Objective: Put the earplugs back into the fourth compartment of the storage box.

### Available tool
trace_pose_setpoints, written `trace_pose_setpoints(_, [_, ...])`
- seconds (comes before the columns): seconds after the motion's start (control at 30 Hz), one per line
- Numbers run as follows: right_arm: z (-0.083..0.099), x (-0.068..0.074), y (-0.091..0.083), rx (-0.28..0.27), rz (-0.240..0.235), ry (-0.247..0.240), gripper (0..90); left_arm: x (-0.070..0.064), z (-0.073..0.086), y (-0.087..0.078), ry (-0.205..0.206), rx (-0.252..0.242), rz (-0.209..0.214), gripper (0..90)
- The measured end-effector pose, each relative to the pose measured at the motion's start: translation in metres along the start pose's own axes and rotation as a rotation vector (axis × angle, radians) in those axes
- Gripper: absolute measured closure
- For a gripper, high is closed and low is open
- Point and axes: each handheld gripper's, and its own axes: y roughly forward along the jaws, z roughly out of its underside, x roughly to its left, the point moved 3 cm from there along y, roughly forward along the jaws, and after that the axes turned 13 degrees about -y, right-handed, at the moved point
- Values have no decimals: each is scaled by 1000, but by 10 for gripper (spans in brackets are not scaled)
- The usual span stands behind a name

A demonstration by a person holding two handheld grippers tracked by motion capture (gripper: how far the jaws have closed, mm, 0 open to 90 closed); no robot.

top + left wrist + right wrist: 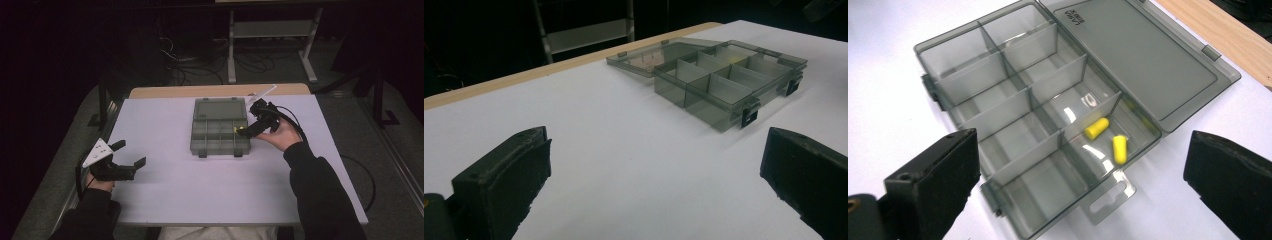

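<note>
A smoky grey compartment box [220, 131] lies open mid-table, its lid [220, 109] folded flat behind it. In the right gripper view, two yellow foam earplugs [1096, 128] [1119, 148] lie loose in one compartment beside the lid hinge of the box [1013, 100]. My right gripper [242, 131] hovers at the box's right edge, jaws wide open around nothing [1083, 175]. My left gripper [131, 153] rests low over the table at the front left, open and empty [656, 185], with the box [729, 85] well ahead of it.
The white table cover [200, 190] runs to a wooden edge [165, 92] at the back. A thin pale strip [263, 93] lies behind the lid. On the dark floor beyond stand a metal frame [270, 30] and cables.
</note>
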Motion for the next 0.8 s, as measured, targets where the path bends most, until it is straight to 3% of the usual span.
trace_pose_setpoints(0.8, [50, 34, -42, -96, 58, 38, 0, -1, 0, 1, 3, 2, -3, 0])
